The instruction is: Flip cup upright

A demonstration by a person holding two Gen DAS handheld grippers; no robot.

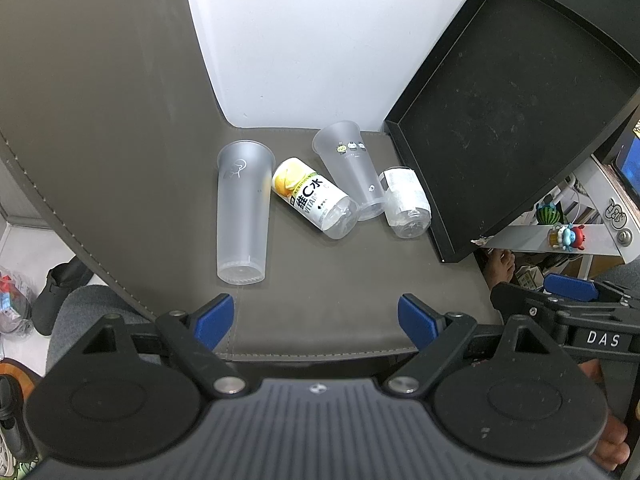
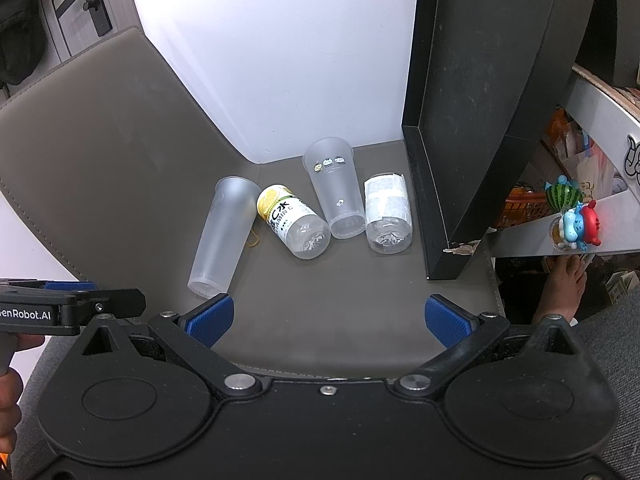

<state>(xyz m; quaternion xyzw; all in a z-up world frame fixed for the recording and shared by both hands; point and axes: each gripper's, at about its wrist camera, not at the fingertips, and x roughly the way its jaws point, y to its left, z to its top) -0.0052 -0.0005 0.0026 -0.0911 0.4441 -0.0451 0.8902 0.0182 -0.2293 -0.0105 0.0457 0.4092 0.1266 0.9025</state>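
Two frosted plastic cups lie on their sides on a grey mat [image 1: 320, 300]. The tall cup [image 1: 242, 208] lies at the left, base toward me; it also shows in the right wrist view [image 2: 224, 236]. The shorter cup [image 1: 352, 172] with small stickers lies further right, also seen in the right wrist view [image 2: 336, 188]. My left gripper [image 1: 316, 320] is open and empty, just short of the tall cup's base. My right gripper [image 2: 328, 320] is open and empty, its left finger [image 2: 212, 316] close to the tall cup's base.
A yellow-labelled bottle [image 1: 312, 196] lies between the cups, and a clear bottle [image 1: 406, 202] lies right of the shorter cup. A black tray [image 1: 508, 120] leans at the right. A white wall [image 1: 300, 40] stands behind. A shelf with toys [image 2: 576, 216] is at far right.
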